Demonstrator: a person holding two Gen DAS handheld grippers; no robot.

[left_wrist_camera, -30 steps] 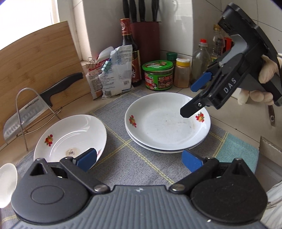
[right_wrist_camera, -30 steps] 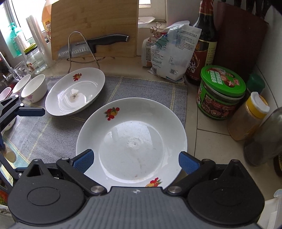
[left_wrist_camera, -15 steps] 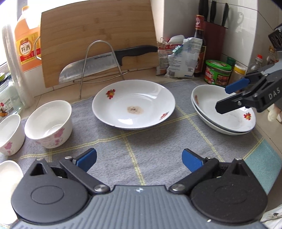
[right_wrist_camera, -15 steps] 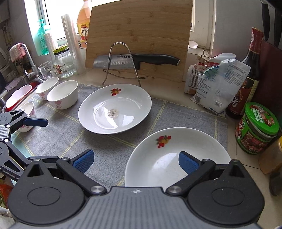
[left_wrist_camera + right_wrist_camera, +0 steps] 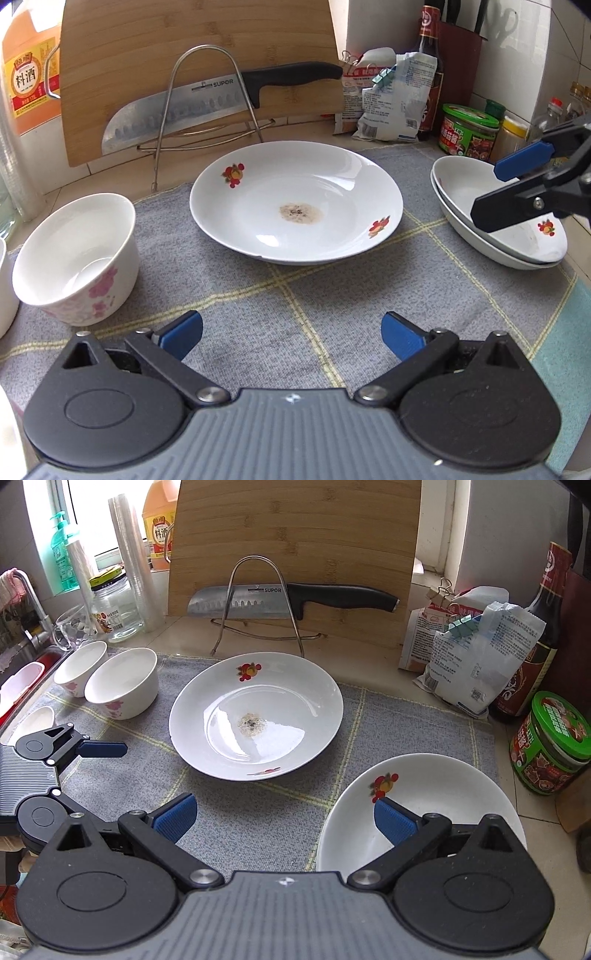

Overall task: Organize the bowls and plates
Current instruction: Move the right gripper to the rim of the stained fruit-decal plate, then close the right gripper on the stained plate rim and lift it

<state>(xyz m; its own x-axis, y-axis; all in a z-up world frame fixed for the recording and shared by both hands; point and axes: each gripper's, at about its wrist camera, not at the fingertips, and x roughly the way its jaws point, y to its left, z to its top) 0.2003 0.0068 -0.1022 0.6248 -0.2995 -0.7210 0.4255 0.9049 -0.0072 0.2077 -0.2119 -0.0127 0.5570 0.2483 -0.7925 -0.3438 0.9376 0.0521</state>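
Observation:
A white plate [image 5: 295, 201] [image 5: 256, 720] with red flower prints and a brown smear in its middle lies on the grey mat. To its right sits a stack of two matching plates [image 5: 495, 221] [image 5: 424, 805]. White bowls with pink flowers [image 5: 75, 258] [image 5: 123, 686] stand at the left. My left gripper [image 5: 291, 332] hovers open over the mat just in front of the single plate, holding nothing. My right gripper [image 5: 282, 816] is open too, with its right finger over the stack's rim; it shows in the left wrist view [image 5: 517, 184] above the stack.
A knife [image 5: 288, 598] rests on a wire rack against a bamboo board [image 5: 291, 546]. Bags, a sauce bottle [image 5: 535, 635] and a green-lidded jar [image 5: 554, 742] crowd the right back. Jars, a glass and a sink [image 5: 22, 672] lie at the left. The grey mat [image 5: 295, 295] covers the counter.
Both grippers have pulled back and swung left from the stacked plates toward the single plate, which now sits centred in both views. Both stay open.

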